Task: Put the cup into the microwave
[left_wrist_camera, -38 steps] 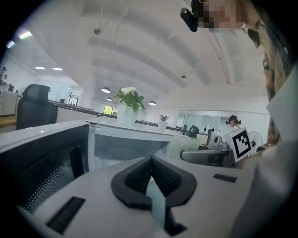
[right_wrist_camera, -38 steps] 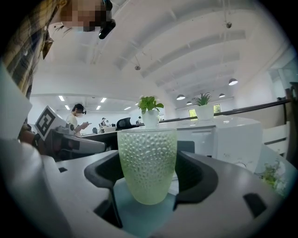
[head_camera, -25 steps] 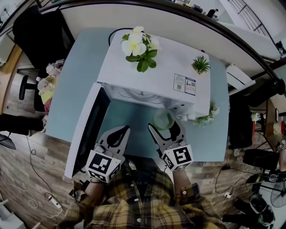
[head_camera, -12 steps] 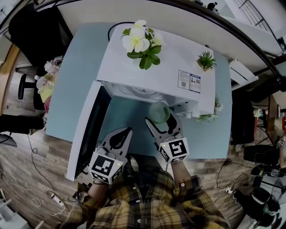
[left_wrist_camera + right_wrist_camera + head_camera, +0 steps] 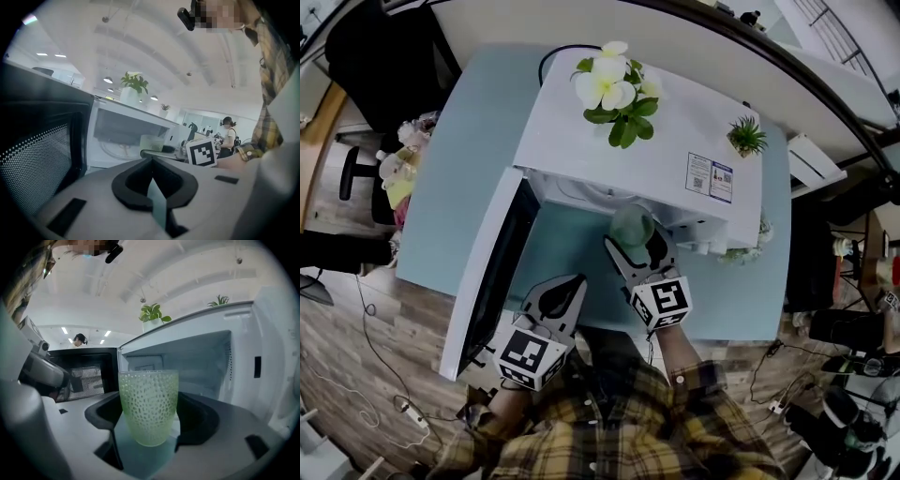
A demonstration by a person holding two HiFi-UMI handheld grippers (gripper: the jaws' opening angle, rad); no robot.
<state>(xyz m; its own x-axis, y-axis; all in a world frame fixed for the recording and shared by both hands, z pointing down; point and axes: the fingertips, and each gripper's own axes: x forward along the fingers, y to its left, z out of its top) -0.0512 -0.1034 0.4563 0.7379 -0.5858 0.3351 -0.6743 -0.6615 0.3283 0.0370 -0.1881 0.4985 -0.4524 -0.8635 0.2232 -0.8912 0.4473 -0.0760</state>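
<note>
1. The cup, a dimpled green tumbler, looks light, rigid and probably slick. It stands upright at centre frame, just before the microwave mouth.
2. The right gripper clamps its lower wall, a sound hold if the squeeze is gentle.
3. The left gripper, lower centre-left, has its jaws together on nothing.
4. The door hangs open at left. The flowers sit on top of the microwave, out of the way.

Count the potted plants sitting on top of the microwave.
2: a white-flowered plant at the microwave top's far left, a small spiky plant near its right edge. The whole top shows; none hidden.
</note>
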